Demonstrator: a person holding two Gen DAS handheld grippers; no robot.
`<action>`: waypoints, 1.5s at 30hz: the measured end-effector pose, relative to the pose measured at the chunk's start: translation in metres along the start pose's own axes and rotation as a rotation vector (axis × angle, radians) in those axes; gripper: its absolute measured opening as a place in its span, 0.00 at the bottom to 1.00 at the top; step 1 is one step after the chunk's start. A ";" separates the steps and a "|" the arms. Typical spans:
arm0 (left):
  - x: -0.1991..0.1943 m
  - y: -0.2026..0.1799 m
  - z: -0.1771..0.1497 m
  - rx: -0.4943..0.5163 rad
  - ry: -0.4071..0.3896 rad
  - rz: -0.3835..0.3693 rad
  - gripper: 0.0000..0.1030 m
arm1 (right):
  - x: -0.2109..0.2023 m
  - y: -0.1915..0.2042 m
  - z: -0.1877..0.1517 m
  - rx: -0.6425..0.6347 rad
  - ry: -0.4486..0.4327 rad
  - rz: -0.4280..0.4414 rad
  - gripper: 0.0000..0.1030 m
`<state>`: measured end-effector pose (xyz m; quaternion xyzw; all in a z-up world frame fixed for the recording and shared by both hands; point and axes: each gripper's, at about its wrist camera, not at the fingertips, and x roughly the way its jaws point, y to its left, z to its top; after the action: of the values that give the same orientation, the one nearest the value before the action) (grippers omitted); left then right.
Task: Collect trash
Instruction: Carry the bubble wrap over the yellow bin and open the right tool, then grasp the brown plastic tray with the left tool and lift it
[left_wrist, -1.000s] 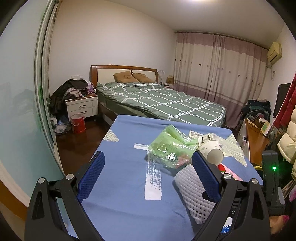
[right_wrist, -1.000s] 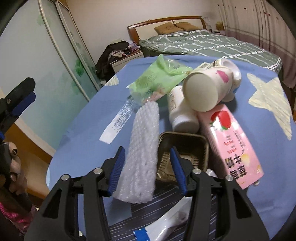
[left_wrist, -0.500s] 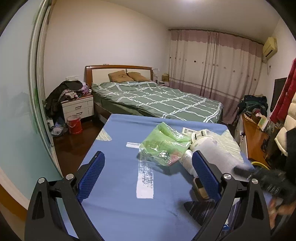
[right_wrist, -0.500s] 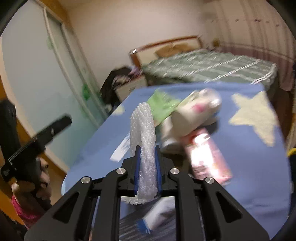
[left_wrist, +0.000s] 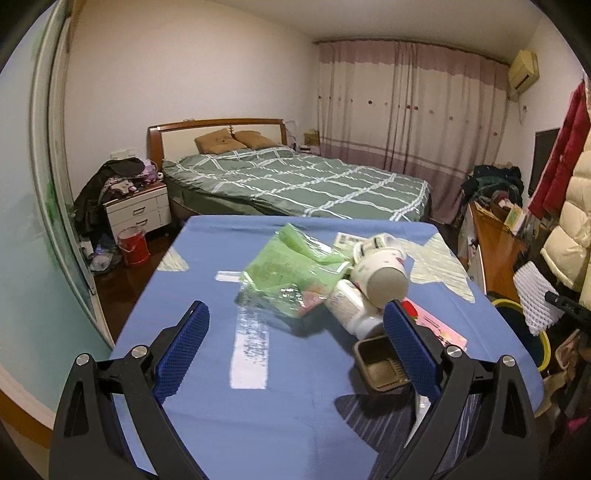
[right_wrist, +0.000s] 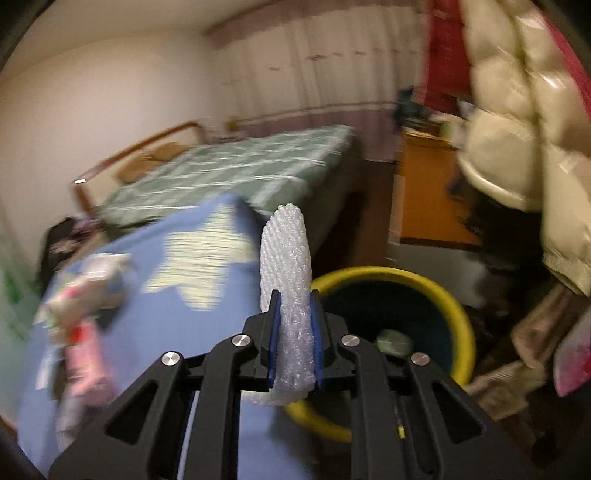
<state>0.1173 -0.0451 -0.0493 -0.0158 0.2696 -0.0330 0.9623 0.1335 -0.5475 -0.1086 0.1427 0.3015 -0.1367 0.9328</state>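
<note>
Over on the left side, the left gripper (left_wrist: 295, 345) hangs above the blue-clothed table (left_wrist: 207, 398), its blue-padded jaws spread wide and holding nothing. Between and beyond them lies the pile not yet collected: a crumpled green plastic bag (left_wrist: 291, 273), a white paper cup on its side (left_wrist: 384, 275) resting on a small white bottle (left_wrist: 351, 308), a brown plastic tray (left_wrist: 380, 363) just beside the right-hand jaw, and a pink carton (left_wrist: 439, 325) peeking out behind it. Moving across to the right edge of the table, the right gripper (right_wrist: 294, 334) has its jaws pinched tight on a white foam mesh sleeve (right_wrist: 286, 258), which stands upright between the pads and is squashed where they bite. Just past that sleeve, down on the floor beside the table, sits the yellow-rimmed dark bin (right_wrist: 447, 306), with something pale and greenish already lying inside; the view is blurred, so what it is cannot be told. The step in hand looks like the carry-and-drop of the foam sleeve. The next move, by this reckoning, calls for bringing the sleeve squarely over the bin's mouth and parting the jaws so it falls inside, since foam this light could cling to a pad or drift onto the rim.
</note>
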 end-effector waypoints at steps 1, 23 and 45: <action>0.003 -0.006 0.000 0.008 0.006 -0.006 0.91 | 0.006 -0.009 -0.001 0.010 0.010 -0.020 0.15; 0.062 -0.070 -0.029 0.148 0.172 -0.071 0.91 | 0.047 -0.060 -0.026 0.083 0.084 -0.151 0.42; 0.141 -0.092 -0.045 0.121 0.366 -0.049 0.91 | 0.054 -0.043 -0.027 0.060 0.123 -0.091 0.42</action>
<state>0.2091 -0.1472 -0.1558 0.0419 0.4372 -0.0752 0.8952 0.1468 -0.5871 -0.1705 0.1650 0.3603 -0.1790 0.9005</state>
